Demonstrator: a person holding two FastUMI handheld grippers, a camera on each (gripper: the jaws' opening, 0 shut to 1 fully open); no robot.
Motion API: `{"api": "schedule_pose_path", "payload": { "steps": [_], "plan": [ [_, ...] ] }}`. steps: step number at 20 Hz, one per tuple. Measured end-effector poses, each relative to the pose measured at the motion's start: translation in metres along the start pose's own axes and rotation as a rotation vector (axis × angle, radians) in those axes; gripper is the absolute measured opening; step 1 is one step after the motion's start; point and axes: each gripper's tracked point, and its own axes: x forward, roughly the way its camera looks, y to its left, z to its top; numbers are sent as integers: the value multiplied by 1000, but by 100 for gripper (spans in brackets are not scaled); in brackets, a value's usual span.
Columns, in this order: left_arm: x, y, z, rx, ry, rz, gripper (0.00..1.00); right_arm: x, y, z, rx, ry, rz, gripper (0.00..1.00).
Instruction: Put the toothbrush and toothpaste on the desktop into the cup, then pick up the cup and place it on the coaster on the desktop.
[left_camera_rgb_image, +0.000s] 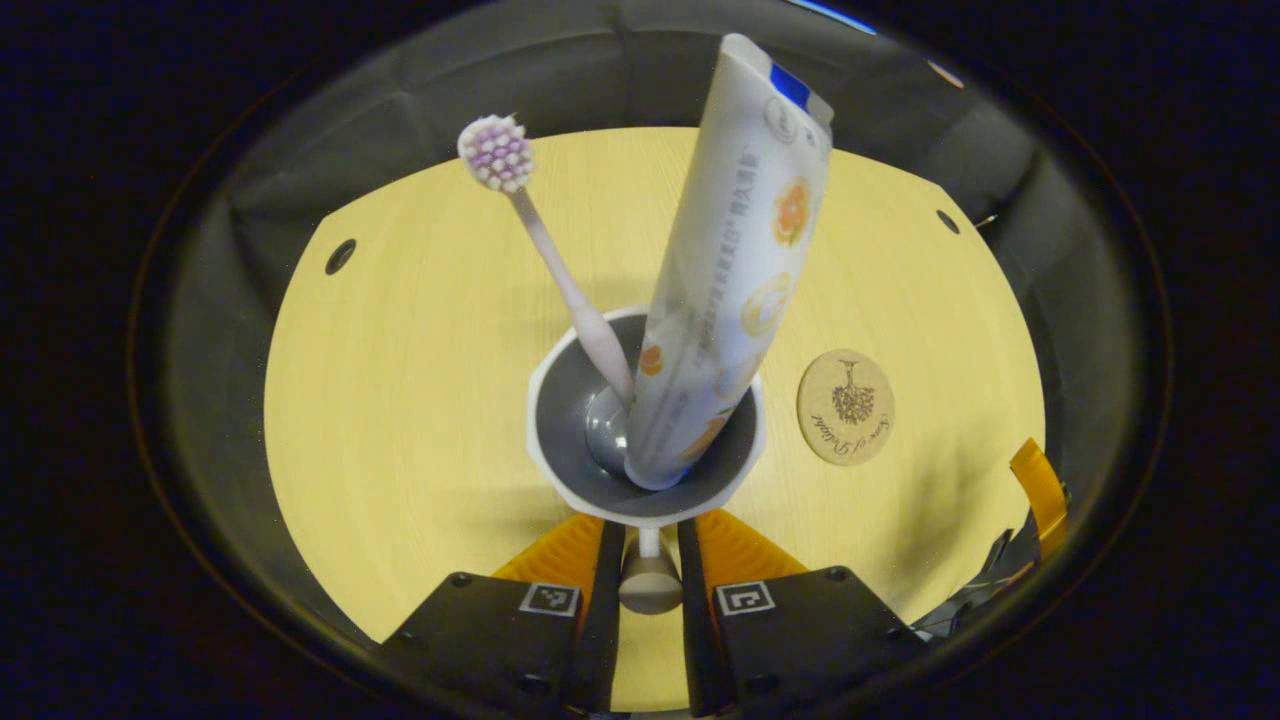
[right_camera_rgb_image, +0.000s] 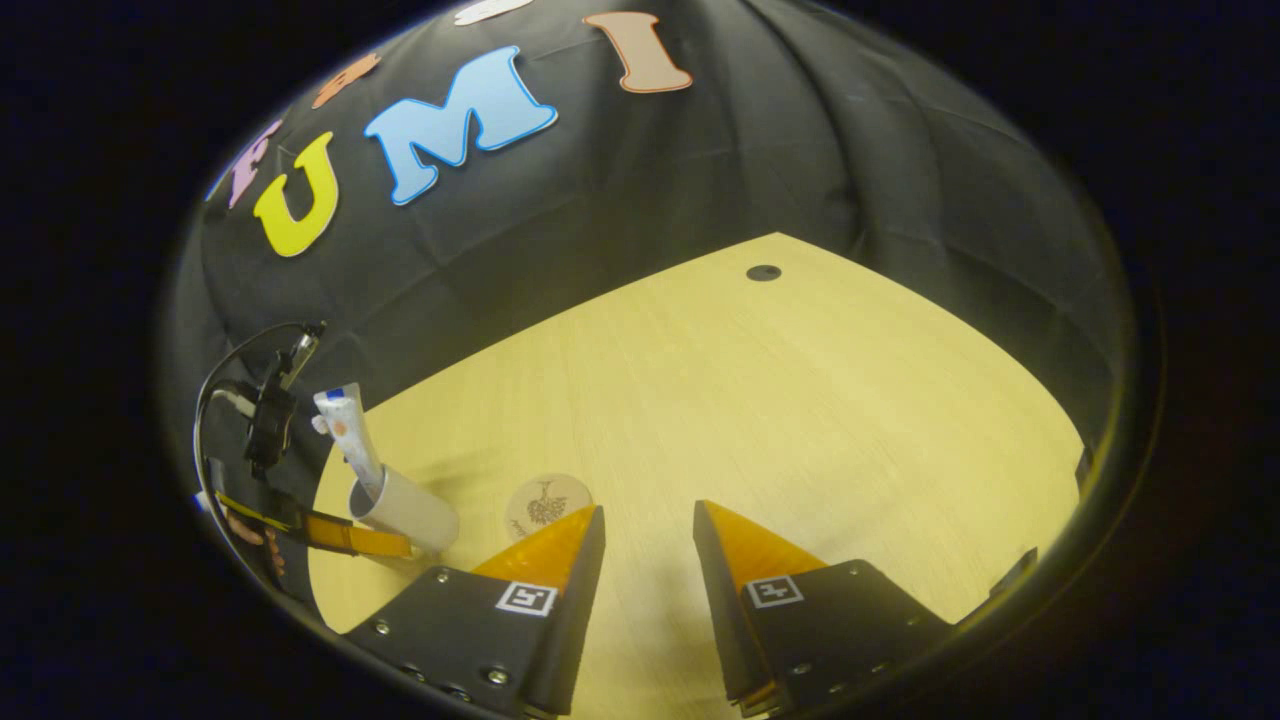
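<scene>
Black cloth hangs behind a pale wooden desktop (left_camera_rgb_image: 420, 400) with small dark holes near its far corners.

From the left gripper view, the cup (left_camera_rgb_image: 560, 460) is seen from above, white outside and grey inside, just ahead of the left gripper (left_camera_rgb_image: 648, 535). The toothbrush (left_camera_rgb_image: 560, 270) stands in it, handle down and leaning away to the left, its bristled head up in the air. The toothpaste (left_camera_rgb_image: 740, 270) tube stands in the cup too, its capped end at the bottom and its flat crimped end highest, tilted a little to the right. The two touch or nearly touch down inside the cup. The left gripper's jaws are drawn close together on either side of the cup's near wall; the cup's rim hides the fingertips, so I cannot tell whether both press on it.

A round coaster (left_camera_rgb_image: 845, 407) with a printed tree design lies flat on the desktop just to the right of the cup, apart from it, with nothing on it.

In the right gripper view, the cup (right_camera_rgb_image: 415, 512) looks tilted at the left edge, the toothpaste (right_camera_rgb_image: 350, 435) sticking out of it, and the left gripper (right_camera_rgb_image: 385, 543) reaches in at its base. The coaster (right_camera_rgb_image: 545, 503) lies near it, partly behind one finger of the right gripper (right_camera_rgb_image: 648, 518). The right gripper's jaws stand wide apart over bare wood, holding nothing, well clear of the cup.
</scene>
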Motion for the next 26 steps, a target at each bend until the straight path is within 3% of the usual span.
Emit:
{"api": "schedule_pose_path", "payload": {
  "steps": [1, 5, 10, 16, 26],
  "plan": [
    [1, 0, 0, 8, -3, 5, 35, 0, 0, 0, 1, 3, 0, 54],
    [1, 1, 0, 1, -13, 5, 30, -1, 0, -3, 9, 11, -2, 54],
    [-2, -4, 2, 10, -21, -8, 30, 0, -1, -2, 20, 12, -8, 54],
    [-16, -13, 13, 92, -53, 8, 30, 0, 0, -2, 29, 14, -5, 54],
    [-15, -76, 23, 177, -57, -59, 30, -11, -25, 0, 80, 2, -38, 54]
  ]
}}
